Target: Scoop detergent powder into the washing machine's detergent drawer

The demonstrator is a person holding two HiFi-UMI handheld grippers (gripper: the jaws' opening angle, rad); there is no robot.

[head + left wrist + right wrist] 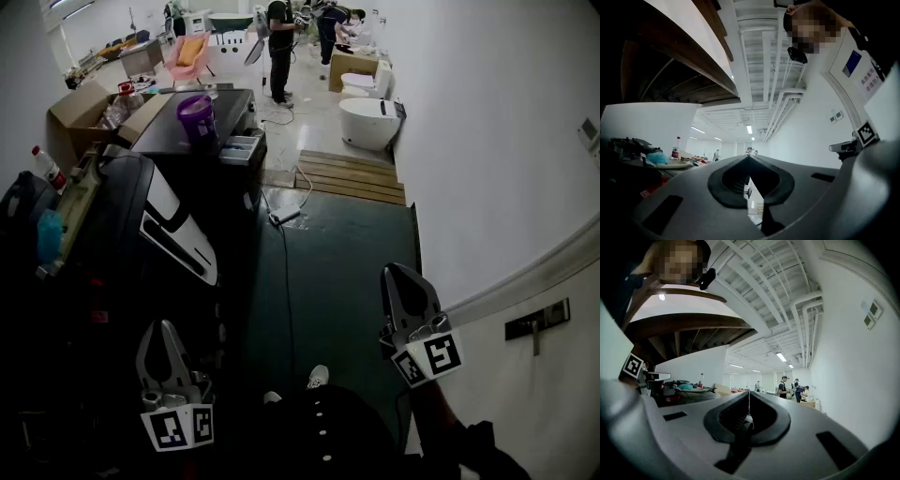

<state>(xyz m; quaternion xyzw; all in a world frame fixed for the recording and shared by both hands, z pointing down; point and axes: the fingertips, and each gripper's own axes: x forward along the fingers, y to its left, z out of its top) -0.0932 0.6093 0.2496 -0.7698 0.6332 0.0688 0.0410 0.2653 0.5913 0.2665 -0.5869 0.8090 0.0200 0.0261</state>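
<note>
The washer (225, 112) stands ahead to my left, well apart from both grippers. My right gripper (392, 274) and left gripper (167, 326) are held low in front of me, each with its jaws pressed together on nothing. A purple tub (196, 116) sits on the washer, and the drawer (240, 148) sticks out just beside it.

left gripper (165, 349) and right gripper (403, 292) both closed, empty, held roughly level
</note>
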